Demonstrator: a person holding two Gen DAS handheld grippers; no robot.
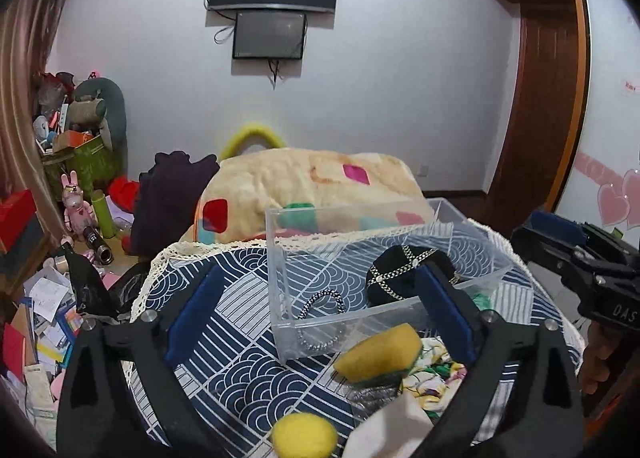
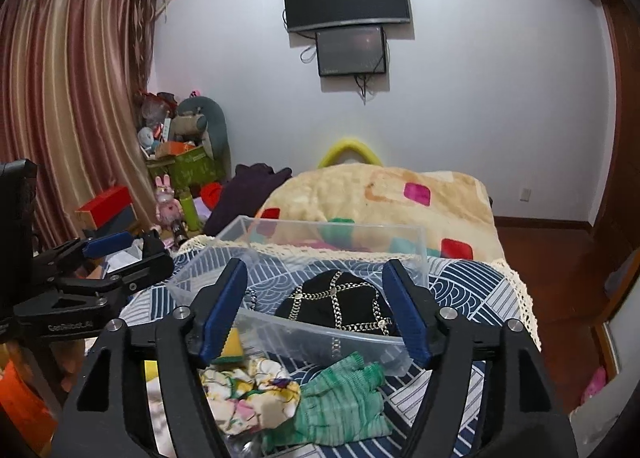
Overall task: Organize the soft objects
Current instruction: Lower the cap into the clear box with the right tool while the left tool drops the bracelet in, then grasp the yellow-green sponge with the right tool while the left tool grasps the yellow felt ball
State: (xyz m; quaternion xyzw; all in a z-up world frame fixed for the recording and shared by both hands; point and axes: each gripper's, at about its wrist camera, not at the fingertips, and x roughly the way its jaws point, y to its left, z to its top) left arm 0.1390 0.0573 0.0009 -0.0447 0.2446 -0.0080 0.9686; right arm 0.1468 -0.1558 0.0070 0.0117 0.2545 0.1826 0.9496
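A clear plastic box (image 1: pixel 274 266) stands on the blue patterned cloth (image 1: pixel 240 370). In it lie a black soft piece with a chain pattern (image 1: pixel 400 274) (image 2: pixel 340 302) and a beaded band (image 1: pixel 324 302). In front of the box sit a yellow sponge (image 1: pixel 380 354), a yellow felt ball (image 1: pixel 304 438), a floral cloth (image 2: pixel 248 390) and a green knitted cloth (image 2: pixel 340 394). My left gripper (image 1: pixel 320 278) is open wide above the box's near side, holding nothing. My right gripper (image 2: pixel 316 270) is open over the box (image 2: pixel 320 328), with no pad touching the black piece.
A cream blanket (image 1: pixel 320 181) with coloured patches lies behind the box, with a dark garment (image 1: pixel 172 197) to its left. Boxes, toys and papers (image 1: pixel 48 298) clutter the floor at the left. A wooden wardrobe (image 1: pixel 548 97) stands at the right.
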